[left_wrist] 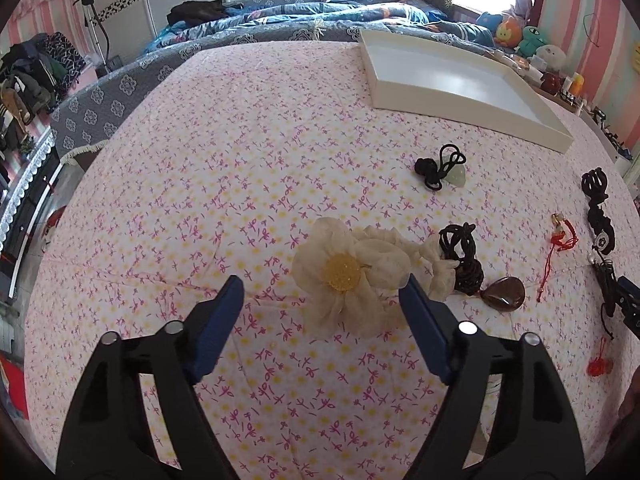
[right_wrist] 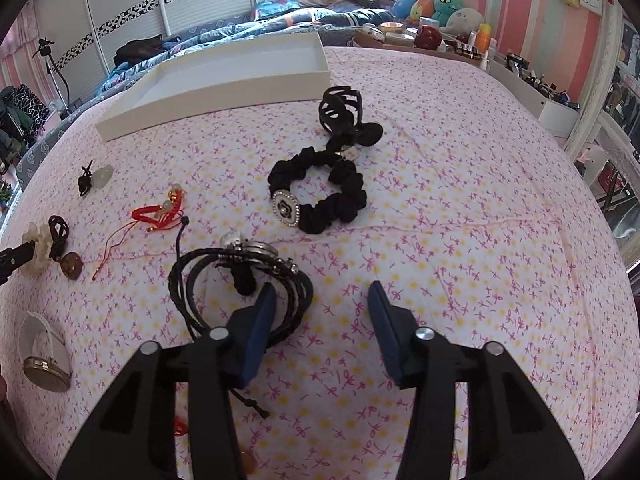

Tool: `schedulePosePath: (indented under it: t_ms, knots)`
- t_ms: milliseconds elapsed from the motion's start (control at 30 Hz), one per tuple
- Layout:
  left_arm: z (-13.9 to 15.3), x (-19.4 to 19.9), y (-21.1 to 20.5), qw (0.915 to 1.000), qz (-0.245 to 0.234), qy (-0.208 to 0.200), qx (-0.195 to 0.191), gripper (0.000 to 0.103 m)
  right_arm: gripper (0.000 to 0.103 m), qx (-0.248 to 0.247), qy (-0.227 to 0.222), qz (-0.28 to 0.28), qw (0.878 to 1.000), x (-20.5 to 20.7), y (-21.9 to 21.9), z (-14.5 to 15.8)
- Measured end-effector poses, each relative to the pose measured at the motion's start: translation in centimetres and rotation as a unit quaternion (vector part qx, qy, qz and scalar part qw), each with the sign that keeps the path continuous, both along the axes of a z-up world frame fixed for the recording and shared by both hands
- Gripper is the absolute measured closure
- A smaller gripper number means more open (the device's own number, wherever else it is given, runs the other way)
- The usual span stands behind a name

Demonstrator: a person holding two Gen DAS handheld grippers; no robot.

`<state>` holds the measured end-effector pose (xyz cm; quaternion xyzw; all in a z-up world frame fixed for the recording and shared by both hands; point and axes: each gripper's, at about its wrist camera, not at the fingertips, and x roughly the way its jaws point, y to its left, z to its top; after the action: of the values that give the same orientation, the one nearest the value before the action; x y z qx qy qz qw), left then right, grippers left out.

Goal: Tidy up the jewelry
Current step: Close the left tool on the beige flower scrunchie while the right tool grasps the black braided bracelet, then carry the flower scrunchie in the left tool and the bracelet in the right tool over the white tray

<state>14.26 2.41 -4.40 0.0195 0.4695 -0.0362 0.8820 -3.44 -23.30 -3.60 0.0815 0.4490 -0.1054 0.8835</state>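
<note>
On the pink floral counter point(left_wrist: 200, 184), the left claw point(left_wrist: 322, 286) stands wide over the cream fabric flower point(left_wrist: 344, 276), the petals lying between its blue pads with neither pad clearly pressing on them. Just right of the flower lie a dark corded pendant with a brown stone point(left_wrist: 504, 294), a red cord charm point(left_wrist: 560, 240), and farther back a jade pendant on black cord point(left_wrist: 444, 172) before the empty white tray point(left_wrist: 404, 96). The right claw point(right_wrist: 322, 292) is partly open and holds nothing, its left pad lying over the black braided cord bracelet point(right_wrist: 200, 280). Beyond sit a black scrunchie point(right_wrist: 344, 200) and a black hair clip point(right_wrist: 340, 108).
</note>
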Motion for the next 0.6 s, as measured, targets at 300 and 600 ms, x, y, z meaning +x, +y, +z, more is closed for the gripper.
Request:
schedulePosePath:
  t_ms: [300,600]
  knots:
    - [-0.41,-0.02,-0.53,0.9999,-0.013,0.008,-0.007,0.05,0.08,0.005,-0.005,0.012,1.0,-0.13,0.23,0.2]
    - [-0.75,0.19,-0.7,0.9995,-0.017,0.018,-0.02,0.073,0.092,0.028,-0.013,0.008,0.999,-0.12,-0.42,0.18]
